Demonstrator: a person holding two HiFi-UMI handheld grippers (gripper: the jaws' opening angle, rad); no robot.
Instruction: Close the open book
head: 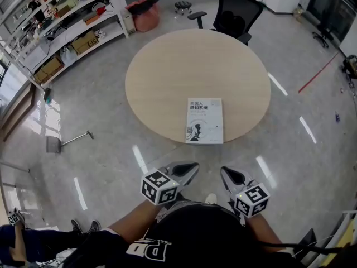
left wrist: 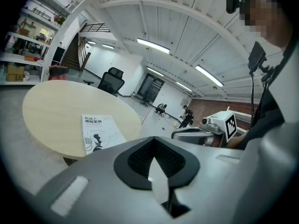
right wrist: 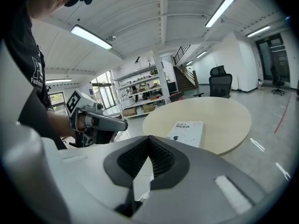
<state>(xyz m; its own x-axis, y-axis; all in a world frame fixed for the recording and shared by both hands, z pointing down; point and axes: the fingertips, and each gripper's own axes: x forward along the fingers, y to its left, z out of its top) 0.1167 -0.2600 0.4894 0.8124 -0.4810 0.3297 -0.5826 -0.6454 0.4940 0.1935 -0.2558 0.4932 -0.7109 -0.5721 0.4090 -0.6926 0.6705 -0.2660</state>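
Observation:
A white book (head: 204,120) with a dark figure on its cover lies closed and flat near the front edge of the round beige table (head: 167,77). Both grippers hang off the table, close to the person's body and short of the book. My left gripper (head: 188,170) is shut with nothing in it, and my right gripper (head: 228,176) is also shut and empty. In the left gripper view the book (left wrist: 99,132) lies ahead to the left of the closed jaws (left wrist: 153,141). In the right gripper view the book (right wrist: 187,132) sits beyond the closed jaws (right wrist: 148,140).
A black office chair (head: 237,10) stands behind the table. White shelves (head: 67,27) with boxes run along the far left, a red bin (head: 144,14) beside them. A dustpan (head: 61,143) lies on the glossy floor at left. Another person's shoes (head: 83,226) show at lower left.

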